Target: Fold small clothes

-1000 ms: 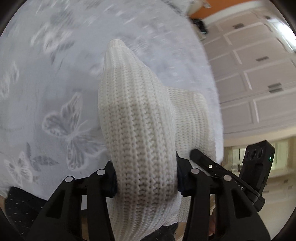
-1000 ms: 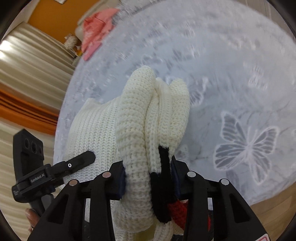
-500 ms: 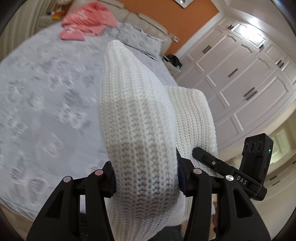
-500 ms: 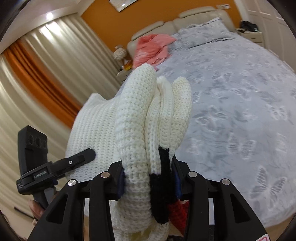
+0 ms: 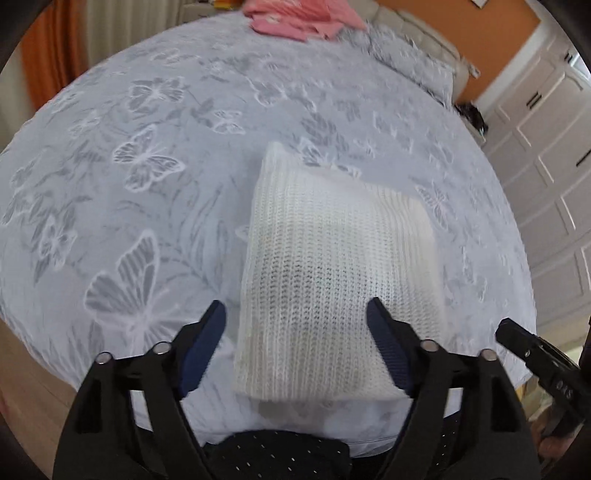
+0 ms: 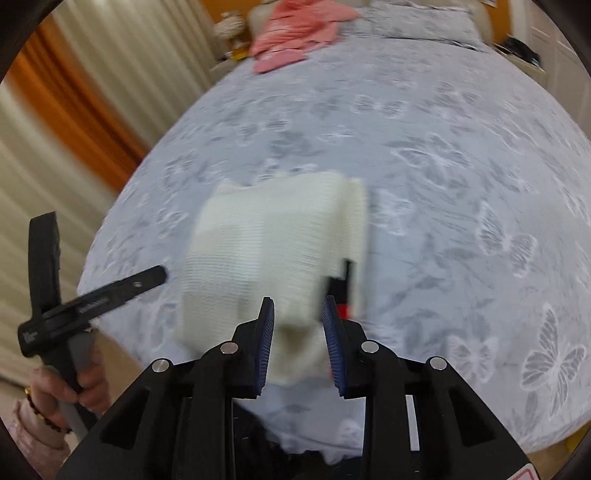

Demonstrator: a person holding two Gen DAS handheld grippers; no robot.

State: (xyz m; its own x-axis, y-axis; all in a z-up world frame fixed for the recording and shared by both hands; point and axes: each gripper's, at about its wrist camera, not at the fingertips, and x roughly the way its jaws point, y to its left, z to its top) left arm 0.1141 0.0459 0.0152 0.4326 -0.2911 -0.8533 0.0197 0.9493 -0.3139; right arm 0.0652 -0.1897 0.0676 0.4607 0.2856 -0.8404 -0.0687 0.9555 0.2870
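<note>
A folded white knitted sweater [image 5: 332, 266] lies flat on the grey butterfly-print bedspread [image 5: 129, 166] near the bed's front edge. My left gripper [image 5: 295, 325] is open, its jaws spread wide on either side of the sweater's near end, not gripping it. In the right wrist view the sweater [image 6: 273, 251] shows blurred, with a black and red trim at its right side. My right gripper [image 6: 297, 314] is open, its blue-padded jaws apart just in front of the sweater's near edge.
A pink garment [image 5: 303, 18] lies at the far end of the bed, also in the right wrist view [image 6: 295, 33]. White wardrobe doors [image 5: 546, 147] stand to the right, curtains [image 6: 74, 129] to the left. The other gripper [image 6: 85, 299] appears at the left.
Both grippers held the sweater up, shut on it, in the earlier frames. Now the sweater lies on the bed and both grippers have opened and let it go.
</note>
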